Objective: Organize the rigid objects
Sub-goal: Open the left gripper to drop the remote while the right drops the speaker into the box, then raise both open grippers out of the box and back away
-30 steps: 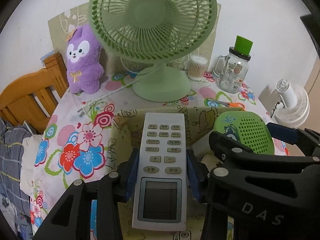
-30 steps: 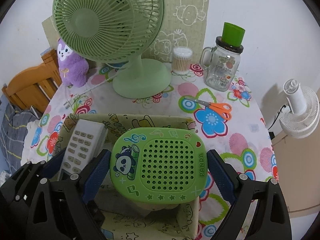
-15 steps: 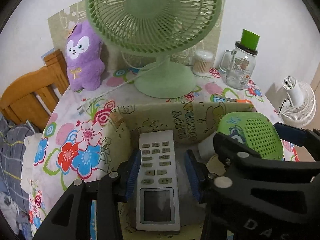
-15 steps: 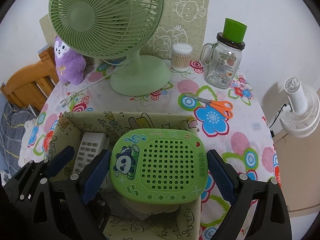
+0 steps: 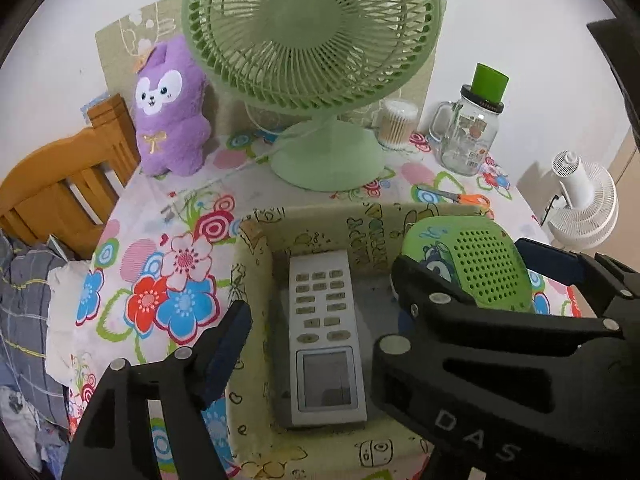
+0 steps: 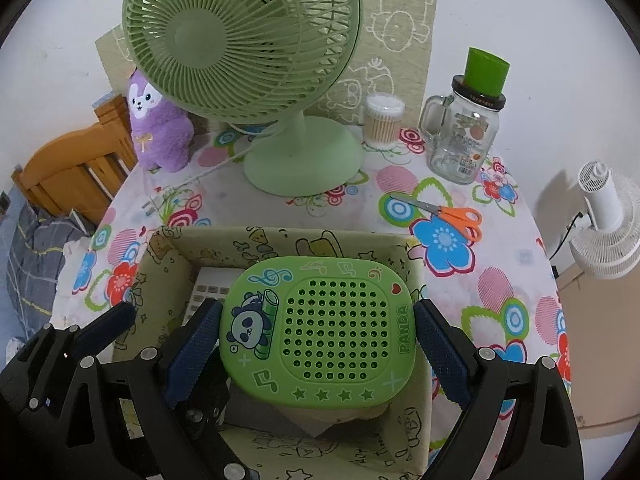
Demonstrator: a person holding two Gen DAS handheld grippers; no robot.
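A white remote control [image 5: 326,332] lies flat on the floor of a beige cartoon-print fabric box [image 5: 248,264]. My left gripper [image 5: 316,334] is open above it, its jaws spread wide and not touching it. My right gripper [image 6: 318,338] is shut on a green panda speaker [image 6: 320,328] and holds it over the same box [image 6: 280,240]. The speaker [image 5: 472,260] also shows in the left wrist view, to the right of the remote. In the right wrist view only a corner of the remote [image 6: 206,286] shows behind the speaker.
A green desk fan [image 6: 256,60] stands behind the box. A purple plush [image 5: 168,108], a cotton swab jar [image 6: 382,120] and a glass mug with a green lid [image 6: 466,128] stand at the back. Orange scissors [image 6: 452,216] lie right of the box. A wooden chair [image 5: 60,184] is at left.
My left gripper lowered the remote into the box, opened and let it go. The remote now lies on the box floor. My right gripper still holds the speaker.
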